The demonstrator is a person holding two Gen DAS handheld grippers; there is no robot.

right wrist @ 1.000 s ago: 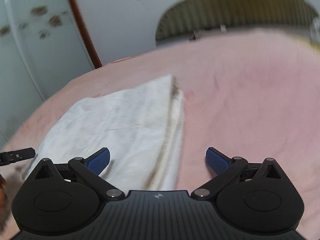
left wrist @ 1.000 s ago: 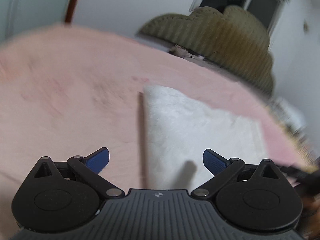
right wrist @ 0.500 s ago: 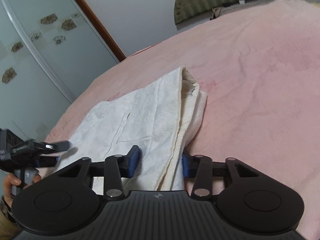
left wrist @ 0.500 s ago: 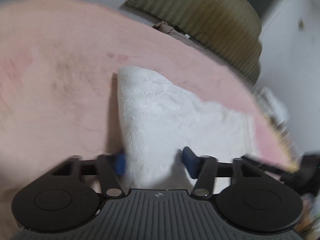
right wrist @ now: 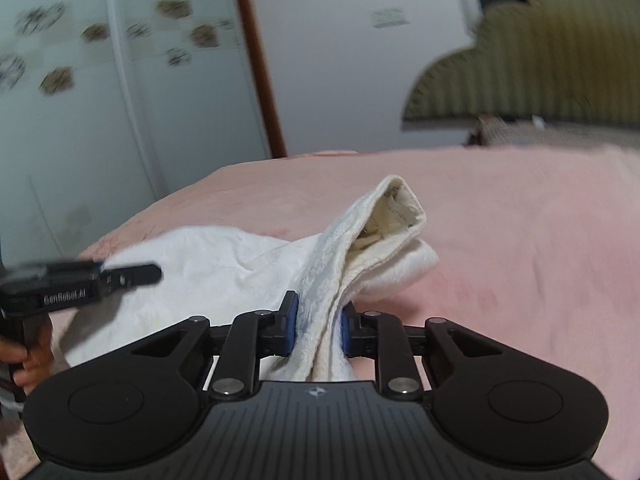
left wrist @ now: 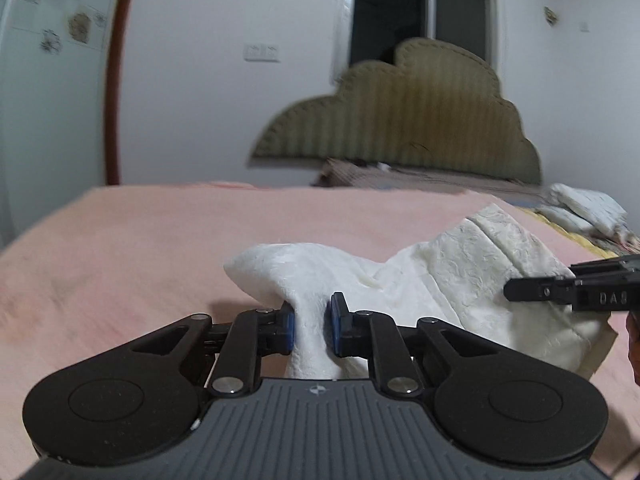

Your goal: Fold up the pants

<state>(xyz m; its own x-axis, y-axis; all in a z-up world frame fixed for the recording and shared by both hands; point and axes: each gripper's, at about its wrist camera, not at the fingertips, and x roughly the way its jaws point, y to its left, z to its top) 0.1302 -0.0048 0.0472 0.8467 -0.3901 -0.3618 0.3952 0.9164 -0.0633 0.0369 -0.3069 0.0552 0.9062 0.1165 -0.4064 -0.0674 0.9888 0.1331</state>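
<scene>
Pants [left wrist: 420, 280], white and soft and floppy (light too, I think), lie on the pink bed [left wrist: 120, 248], and the left gripper [left wrist: 313, 328] and right gripper [right wrist: 316, 328] have just been closing and now each pinch a near corner.

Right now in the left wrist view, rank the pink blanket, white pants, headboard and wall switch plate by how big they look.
1. pink blanket, largest.
2. headboard and white pants: look alike, and the pants sit much nearer the camera, so I won't rank them.
3. wall switch plate, smallest.
</scene>
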